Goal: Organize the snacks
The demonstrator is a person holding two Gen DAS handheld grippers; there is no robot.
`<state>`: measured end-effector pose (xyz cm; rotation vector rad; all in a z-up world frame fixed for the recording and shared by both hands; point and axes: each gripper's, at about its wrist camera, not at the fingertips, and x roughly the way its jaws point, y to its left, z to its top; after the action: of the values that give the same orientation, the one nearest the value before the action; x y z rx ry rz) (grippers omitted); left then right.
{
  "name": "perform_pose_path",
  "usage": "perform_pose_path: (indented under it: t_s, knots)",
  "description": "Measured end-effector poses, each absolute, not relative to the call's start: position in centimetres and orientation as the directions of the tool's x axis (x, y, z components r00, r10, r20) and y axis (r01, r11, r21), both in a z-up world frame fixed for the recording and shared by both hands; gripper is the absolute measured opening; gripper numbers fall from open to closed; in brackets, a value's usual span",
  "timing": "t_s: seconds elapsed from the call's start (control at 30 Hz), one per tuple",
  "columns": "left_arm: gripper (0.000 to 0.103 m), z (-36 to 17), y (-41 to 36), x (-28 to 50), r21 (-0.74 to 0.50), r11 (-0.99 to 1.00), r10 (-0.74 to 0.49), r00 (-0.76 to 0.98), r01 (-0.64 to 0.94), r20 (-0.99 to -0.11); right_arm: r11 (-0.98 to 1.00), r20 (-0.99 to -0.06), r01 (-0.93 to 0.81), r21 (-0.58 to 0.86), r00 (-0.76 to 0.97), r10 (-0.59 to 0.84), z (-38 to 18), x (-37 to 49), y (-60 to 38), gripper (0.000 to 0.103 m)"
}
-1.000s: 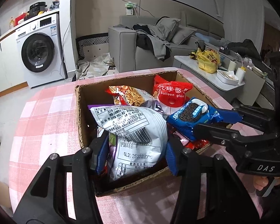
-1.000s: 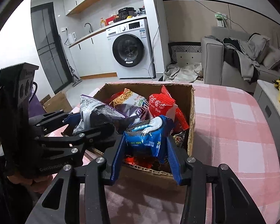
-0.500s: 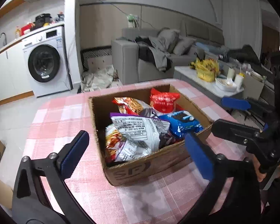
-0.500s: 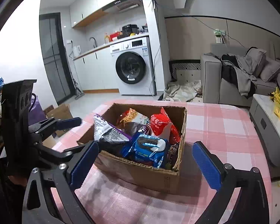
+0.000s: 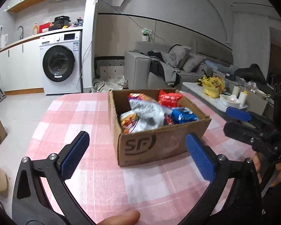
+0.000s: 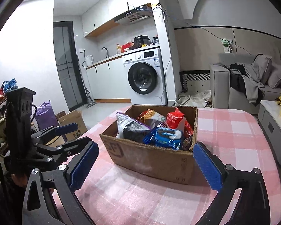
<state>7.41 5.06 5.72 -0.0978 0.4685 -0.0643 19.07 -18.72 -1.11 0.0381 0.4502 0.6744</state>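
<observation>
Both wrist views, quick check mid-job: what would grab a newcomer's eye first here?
First the brown cardboard box printed SF, standing on the pink checked tablecloth and crammed with snack bags. The blue cookie pack at the near edge and the red bag behind it stand out most. Framing the box are the left gripper and right gripper, both wide open with blue pads and nothing between them.

We see bare checked tablecloth (image 5: 80, 116) left of the cardboard box (image 5: 159, 142) and in front of it: free passage. The box, packed with snack bags (image 5: 146, 112), blocks the centre; sofa (image 5: 140, 71) stands well beyond.
</observation>
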Motion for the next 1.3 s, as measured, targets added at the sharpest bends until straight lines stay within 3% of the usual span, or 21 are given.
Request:
perform_pose_path:
  t_s: [0.57, 1.3]
  knots:
    - [0.102, 1.1, 5.8, 8.1, -0.102, 0.994, 0.002, 0.906, -0.050, -0.424, 0.818, -0.331, -0.556, 0.147, 0.752, 0.571, -4.3, 18.4, -19.4, 0.103]
    - [0.102, 0.6, 5.2, 8.4, -0.082, 0.996, 0.005, 0.910, -0.043, -0.414, 0.830, -0.302, -0.542, 0.132, 0.775, 0.554, -5.2, 18.0, -19.7, 0.103]
